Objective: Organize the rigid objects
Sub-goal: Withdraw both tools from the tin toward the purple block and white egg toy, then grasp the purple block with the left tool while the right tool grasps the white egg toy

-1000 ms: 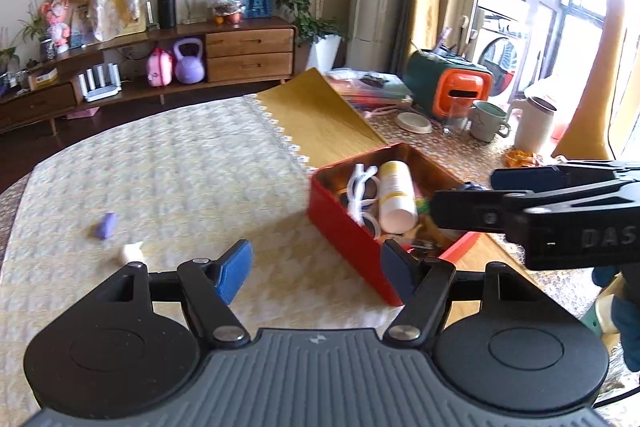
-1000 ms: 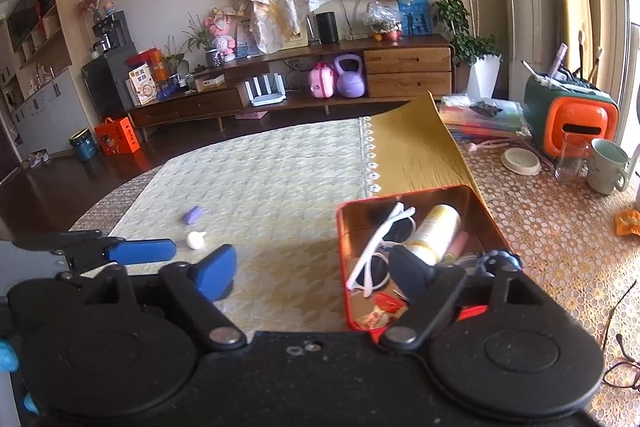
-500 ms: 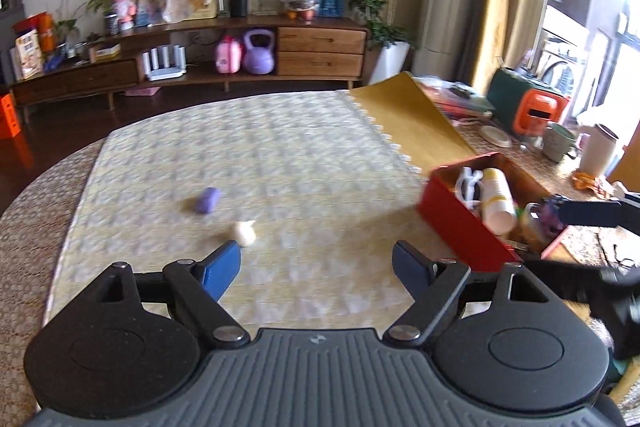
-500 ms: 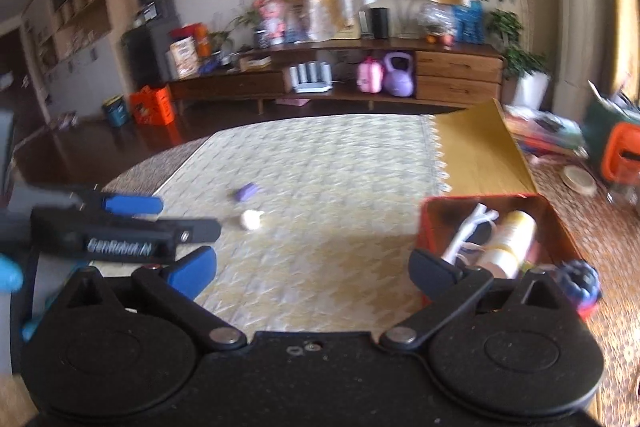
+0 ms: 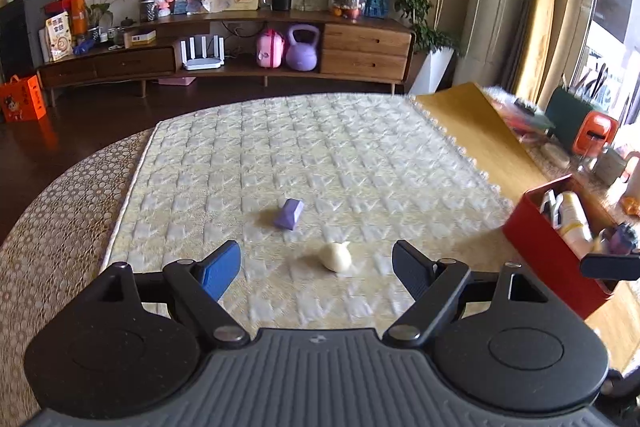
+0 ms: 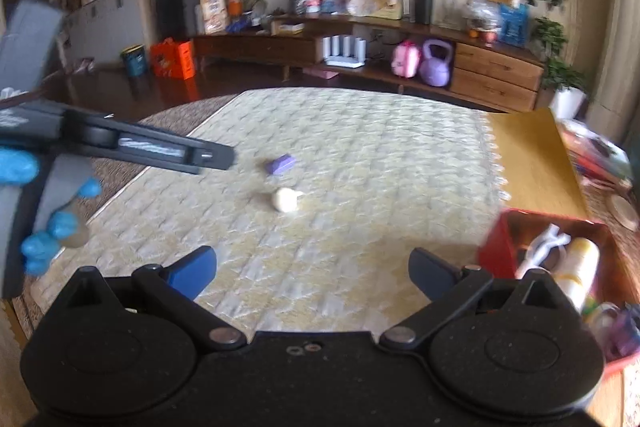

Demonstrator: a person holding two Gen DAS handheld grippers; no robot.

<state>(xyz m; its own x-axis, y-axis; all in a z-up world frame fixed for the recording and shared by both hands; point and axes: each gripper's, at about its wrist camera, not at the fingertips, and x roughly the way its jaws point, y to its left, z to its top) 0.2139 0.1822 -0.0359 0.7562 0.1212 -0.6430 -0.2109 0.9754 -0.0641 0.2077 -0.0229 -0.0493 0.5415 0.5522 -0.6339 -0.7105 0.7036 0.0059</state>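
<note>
A small white object (image 5: 336, 256) and a purple block (image 5: 289, 213) lie on the pale patterned mat (image 5: 320, 155). My left gripper (image 5: 316, 267) is open and empty, with the white object just ahead between its fingers. My right gripper (image 6: 312, 273) is open and empty, farther back from the white object (image 6: 285, 199) and the purple block (image 6: 280, 163). A red box (image 5: 560, 247) at the right holds a white bottle (image 5: 573, 217), white glasses and other items; it also shows in the right wrist view (image 6: 516, 247). The left gripper's body (image 6: 120, 147) shows at the left of the right wrist view.
The round table has a lace cloth (image 5: 52, 227). A yellow sheet (image 5: 488, 143) lies at the right of the mat. A green and orange case (image 5: 588, 131), cups and clutter stand at the far right. A wooden sideboard (image 5: 240, 51) stands beyond the table.
Both grippers have swung left, away from the red box, toward the white object and the purple block. The box has slid to the right edge of both views. Both stay open.
</note>
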